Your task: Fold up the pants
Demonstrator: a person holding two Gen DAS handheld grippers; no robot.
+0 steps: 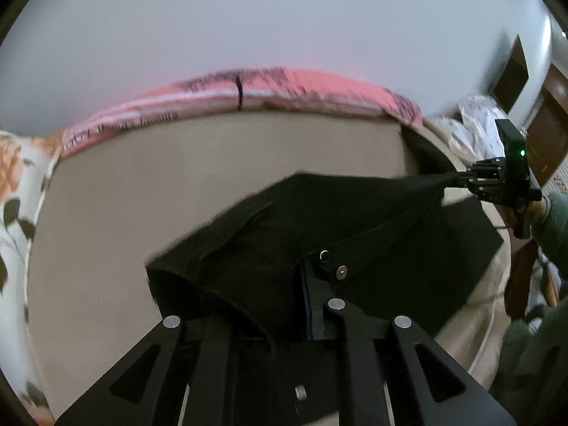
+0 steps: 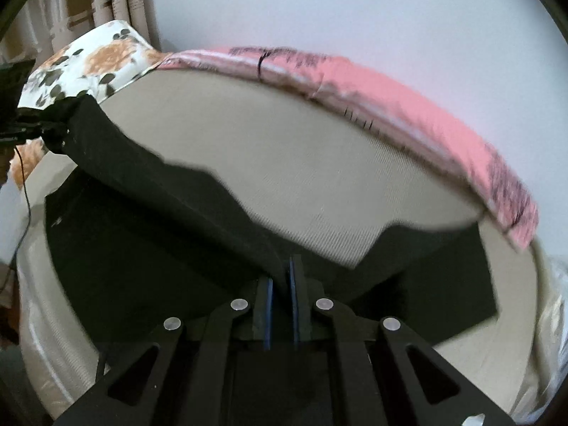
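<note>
Black pants hang stretched above a beige mattress, held up at two places. My left gripper is shut on the cloth near the waist, beside two metal snaps; the fabric drapes over and hides its left finger. At the right of the left wrist view, my right gripper pinches a drawn-out corner of the pants. In the right wrist view, the right gripper has its blue pads closed on a fold of the pants. The left gripper holds the far left end.
A pink printed blanket lies along the mattress's far edge, with a floral pillow at its left end. A person's hand and green sleeve hold the right gripper. Brown furniture and white bedding stand beyond the right side.
</note>
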